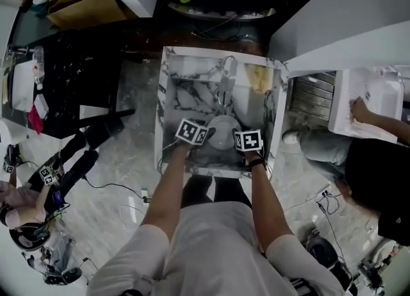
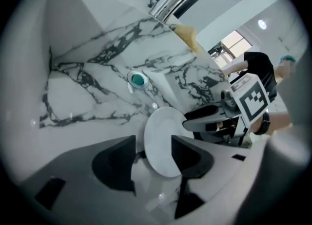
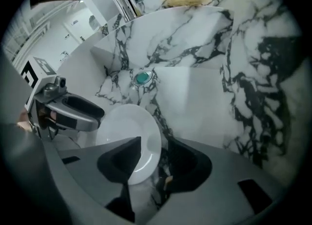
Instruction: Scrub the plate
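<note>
A white plate lies in the marble sink, near its front wall. My left gripper reaches down at the plate's left side and my right gripper at its right side. In the left gripper view the plate shows between the open jaws of the left gripper, with a gap at the left jaw. In the right gripper view the plate's rim sits between the open jaws of the right gripper, and neither pad presses on it.
A chrome faucet stands at the back of the basin. A yellow sponge rests on the back right rim. The teal drain lies beyond the plate. One person works at a second sink on the right, and another is at the lower left.
</note>
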Action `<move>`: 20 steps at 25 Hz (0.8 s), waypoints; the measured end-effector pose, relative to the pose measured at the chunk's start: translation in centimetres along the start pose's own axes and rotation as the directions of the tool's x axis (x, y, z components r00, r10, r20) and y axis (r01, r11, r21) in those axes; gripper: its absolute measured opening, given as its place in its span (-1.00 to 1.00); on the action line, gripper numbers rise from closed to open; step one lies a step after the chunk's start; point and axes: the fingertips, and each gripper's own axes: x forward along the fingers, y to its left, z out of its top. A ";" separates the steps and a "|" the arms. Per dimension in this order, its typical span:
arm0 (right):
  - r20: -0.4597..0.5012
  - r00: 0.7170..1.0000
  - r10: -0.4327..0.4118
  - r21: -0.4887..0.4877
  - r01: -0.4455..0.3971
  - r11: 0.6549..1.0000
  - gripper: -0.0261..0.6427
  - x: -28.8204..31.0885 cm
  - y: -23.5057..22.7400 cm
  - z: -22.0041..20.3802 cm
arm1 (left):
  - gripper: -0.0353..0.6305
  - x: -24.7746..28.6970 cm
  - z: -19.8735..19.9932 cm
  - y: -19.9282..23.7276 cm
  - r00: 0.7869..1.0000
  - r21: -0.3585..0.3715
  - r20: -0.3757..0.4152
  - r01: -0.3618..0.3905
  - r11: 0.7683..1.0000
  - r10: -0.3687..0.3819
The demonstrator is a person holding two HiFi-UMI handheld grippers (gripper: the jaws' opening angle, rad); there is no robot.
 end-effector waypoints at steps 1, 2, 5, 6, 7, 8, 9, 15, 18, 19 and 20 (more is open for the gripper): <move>-0.002 1.000 -0.006 0.003 0.006 1.000 -0.43 0.1 -0.2 -0.2 | -0.26 0.3 -0.3 0.1 1.000 -0.006 -0.015 0.003 1.000 -0.003; 0.000 1.000 -0.014 0.002 0.014 1.000 -0.43 0.2 -0.4 -0.2 | -0.26 0.5 -0.5 0.2 1.000 -0.011 -0.025 0.003 1.000 -0.004; 0.003 0.999 -0.040 -0.012 0.040 0.999 -0.48 0.3 -0.6 -0.3 | -0.25 0.7 -0.5 0.5 1.000 -0.037 -0.001 -0.009 0.999 0.009; 0.003 0.999 -0.044 -0.016 0.044 0.999 -0.48 0.3 -0.6 -0.2 | -0.26 0.7 -0.5 0.7 1.000 -0.051 0.014 -0.026 0.998 0.026; 0.004 0.999 -0.040 -0.016 0.040 0.999 -0.48 0.4 -0.4 -0.1 | -0.31 0.6 -0.5 1.1 0.998 -0.065 0.026 -0.053 0.996 0.055; 0.005 1.000 -0.025 -0.010 0.025 1.000 -0.55 0.5 0.1 -0.1 | -0.44 0.6 -0.6 1.5 0.995 -0.079 0.032 -0.088 0.993 0.091; 0.004 1.000 -0.004 0.002 0.004 1.000 -0.64 0.6 0.6 -0.1 | -0.59 0.6 -0.7 1.9 0.992 -0.091 0.034 -0.118 0.989 0.121; 0.029 1.000 0.012 0.016 -0.013 1.000 -0.67 0.1 1.5 0.4 | -0.73 -0.5 -0.3 1.6 0.995 -0.075 0.028 -0.090 0.993 0.092; 0.077 0.997 0.024 0.016 -0.025 1.000 -0.68 -1.3 1.7 1.5 | -0.74 -1.9 0.9 1.0 0.997 -0.028 0.042 -0.058 0.998 0.059; 0.098 0.995 0.024 0.018 -0.026 1.000 -0.68 -1.9 1.7 2.0 | -0.75 -2.4 1.4 0.7 0.998 -0.015 0.051 -0.047 0.999 0.048; 0.118 0.993 0.021 0.020 -0.023 1.000 -0.68 -2.5 1.7 2.4 | -0.75 -3.0 2.0 0.4 0.997 -0.004 0.062 -0.040 0.999 0.040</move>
